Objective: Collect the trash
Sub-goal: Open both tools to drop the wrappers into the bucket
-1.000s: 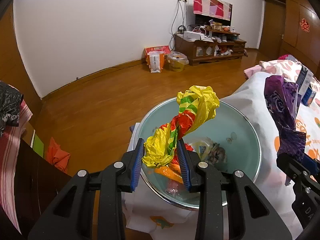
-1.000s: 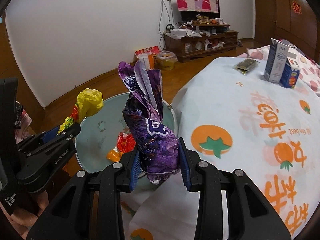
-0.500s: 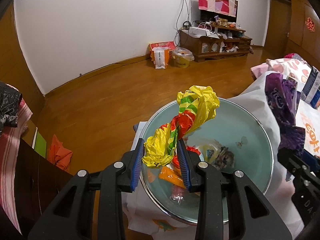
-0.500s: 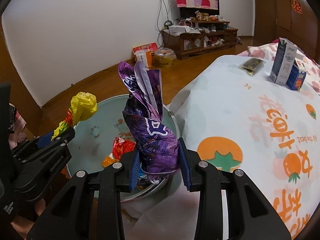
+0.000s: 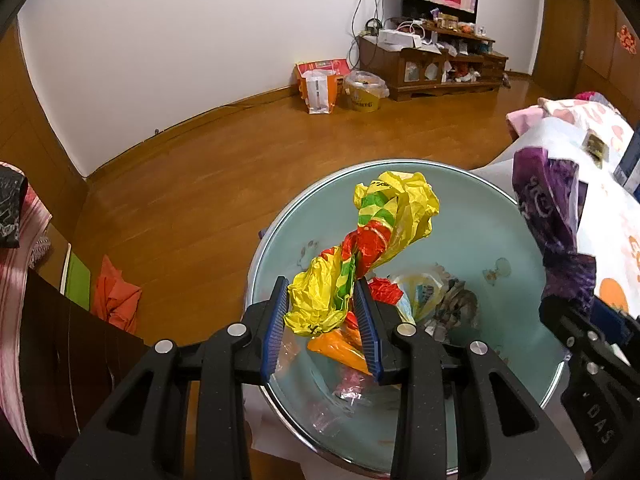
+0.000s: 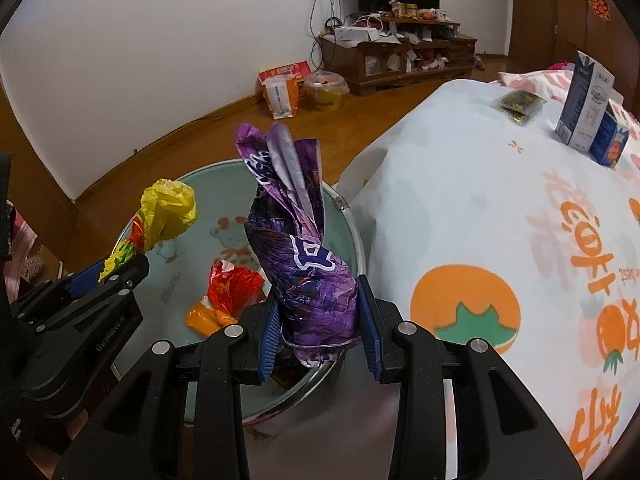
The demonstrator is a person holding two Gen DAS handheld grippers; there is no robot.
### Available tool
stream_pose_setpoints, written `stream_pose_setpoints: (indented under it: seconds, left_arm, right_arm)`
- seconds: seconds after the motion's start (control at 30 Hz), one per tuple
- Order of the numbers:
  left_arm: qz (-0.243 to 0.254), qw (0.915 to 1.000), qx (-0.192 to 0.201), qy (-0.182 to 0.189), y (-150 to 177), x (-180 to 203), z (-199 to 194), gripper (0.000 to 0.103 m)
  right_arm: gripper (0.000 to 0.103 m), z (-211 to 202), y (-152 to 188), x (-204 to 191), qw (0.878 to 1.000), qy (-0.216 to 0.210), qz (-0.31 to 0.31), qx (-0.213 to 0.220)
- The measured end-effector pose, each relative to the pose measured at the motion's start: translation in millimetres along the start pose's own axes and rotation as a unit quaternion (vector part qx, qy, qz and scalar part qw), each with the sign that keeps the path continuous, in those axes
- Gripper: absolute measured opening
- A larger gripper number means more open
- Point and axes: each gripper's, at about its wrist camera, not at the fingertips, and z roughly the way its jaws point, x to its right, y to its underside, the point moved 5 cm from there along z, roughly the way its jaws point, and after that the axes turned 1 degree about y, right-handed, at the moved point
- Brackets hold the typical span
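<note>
A: What does each claw hold?

B: The left claw is closed on a crumpled yellow, red and green plastic wrapper, in the lower middle of its frame. The right claw is closed on a crumpled purple foil snack bag, which stands up from the jaws in the middle of its frame.

A: And what is around them?

B: Both are over a round pale-green basin with a metal rim. Inside it some trash already lies: a red and orange wrapper and other small packets, hard to identify.

A: So how far is the task?

B: I judge it is partly done. The two held pieces are not yet dropped in. On the bedcover printed with orange persimmons, at the upper right of the right view, a dark small packet and two blue and white cartons remain. If they are trash, I cannot tell.
</note>
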Motion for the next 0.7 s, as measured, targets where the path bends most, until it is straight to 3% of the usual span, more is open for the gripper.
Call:
stream_pose_setpoints:
  seconds: [0.3,0.4,0.47,0.57,0.7]
  left_arm:
    - [-0.006,0.9999,-0.008,-0.003,2,-4,3,0.034]
    - [-0.002,1.0000,-0.008,-0.005,2,-3,3,0.036]
    - [-0.002,0.9999,-0.005,-0.011,2,-4,2,0.044]
    - [0.002,1.0000,-0.004,-0.006,4,-3,-1,0.046]
    - [0.000,0.9999,0.011,-0.001,4,-4,-10,0.062]
  right_arm:
    - [0.037,4,0,-12,1.000,-0.016,-0.015,-0.002]
    - [0.044,11,2,-13,0.999,-0.028,-0.013,-0.013]
    - [0.050,9,3,-9,0.999,-0.032,-0.003,-0.009]
    - [0.051,2,2,-3,0.999,-0.041,0.006,0.002]
    - [0.061,-18,2,15,0.997,-0.047,0.049,0.035]
